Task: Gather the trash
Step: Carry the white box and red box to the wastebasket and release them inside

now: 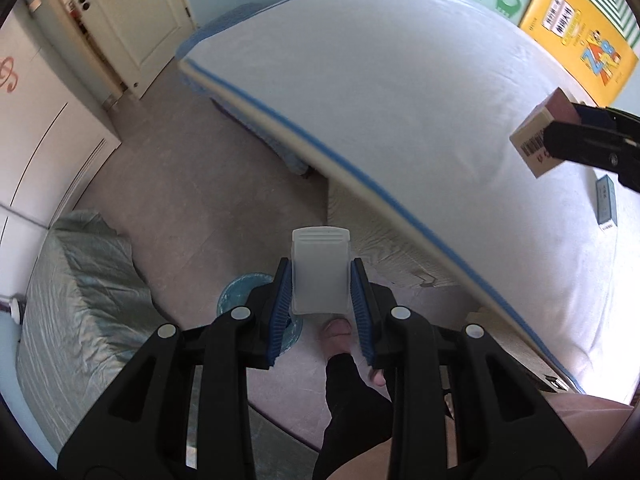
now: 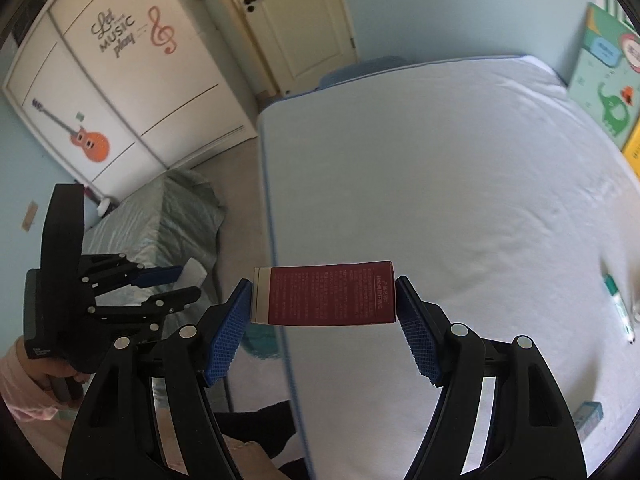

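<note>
My left gripper (image 1: 320, 280) is shut on a translucent white plastic piece (image 1: 319, 270) and holds it above the floor, over a round blue-lined bin (image 1: 240, 292). My right gripper (image 2: 324, 294) is shut on a dark red and white carton (image 2: 324, 294), gripped by its two ends and held above the edge of the white bed (image 2: 460, 184). The carton also shows in the left wrist view (image 1: 538, 136) at the right, over the bed. The left gripper shows in the right wrist view (image 2: 176, 284) at the left.
A small blue box (image 1: 606, 200) lies on the bed, also in the right wrist view (image 2: 588, 420), near a green-capped tube (image 2: 618, 304). A green-covered block (image 1: 76, 280) stands on the floor left. A wardrobe (image 2: 120, 92) and door (image 2: 296, 20) lie beyond. My foot (image 1: 340, 328) is below.
</note>
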The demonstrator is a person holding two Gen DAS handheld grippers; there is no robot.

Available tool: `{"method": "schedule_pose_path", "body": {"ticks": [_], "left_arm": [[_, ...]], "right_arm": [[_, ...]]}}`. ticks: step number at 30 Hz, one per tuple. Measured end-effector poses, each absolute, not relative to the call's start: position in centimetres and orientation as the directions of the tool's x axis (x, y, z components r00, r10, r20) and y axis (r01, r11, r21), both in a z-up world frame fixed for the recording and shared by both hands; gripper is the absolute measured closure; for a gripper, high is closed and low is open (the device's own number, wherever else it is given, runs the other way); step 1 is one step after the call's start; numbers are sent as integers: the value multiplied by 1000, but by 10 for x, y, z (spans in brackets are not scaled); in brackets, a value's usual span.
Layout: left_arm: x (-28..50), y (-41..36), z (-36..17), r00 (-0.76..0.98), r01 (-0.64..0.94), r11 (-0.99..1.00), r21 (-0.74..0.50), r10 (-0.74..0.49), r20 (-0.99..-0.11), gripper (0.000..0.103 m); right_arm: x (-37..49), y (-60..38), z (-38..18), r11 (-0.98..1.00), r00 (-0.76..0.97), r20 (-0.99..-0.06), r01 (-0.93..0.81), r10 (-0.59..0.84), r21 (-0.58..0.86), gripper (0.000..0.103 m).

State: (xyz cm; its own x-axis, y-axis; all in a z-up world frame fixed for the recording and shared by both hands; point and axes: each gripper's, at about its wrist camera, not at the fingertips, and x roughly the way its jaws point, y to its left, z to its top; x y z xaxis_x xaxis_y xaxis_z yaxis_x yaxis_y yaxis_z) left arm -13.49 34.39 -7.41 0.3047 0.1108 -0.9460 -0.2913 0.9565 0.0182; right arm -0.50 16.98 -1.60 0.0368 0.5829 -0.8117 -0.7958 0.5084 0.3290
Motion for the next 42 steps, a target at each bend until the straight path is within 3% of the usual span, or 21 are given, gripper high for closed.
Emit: {"method": "schedule_pose_path", "body": {"ticks": [14, 42], "left_arm": [[-185, 410, -87, 257, -452, 892, 16, 147, -955, 76], [-256, 496, -125, 183, -632, 775, -20, 124, -975, 76]], "right_arm": [[-55, 271, -19, 324, -122, -815, -876, 566, 356, 31], [-131, 374, -42, 90, -305, -840, -920, 449, 382, 31]]}}
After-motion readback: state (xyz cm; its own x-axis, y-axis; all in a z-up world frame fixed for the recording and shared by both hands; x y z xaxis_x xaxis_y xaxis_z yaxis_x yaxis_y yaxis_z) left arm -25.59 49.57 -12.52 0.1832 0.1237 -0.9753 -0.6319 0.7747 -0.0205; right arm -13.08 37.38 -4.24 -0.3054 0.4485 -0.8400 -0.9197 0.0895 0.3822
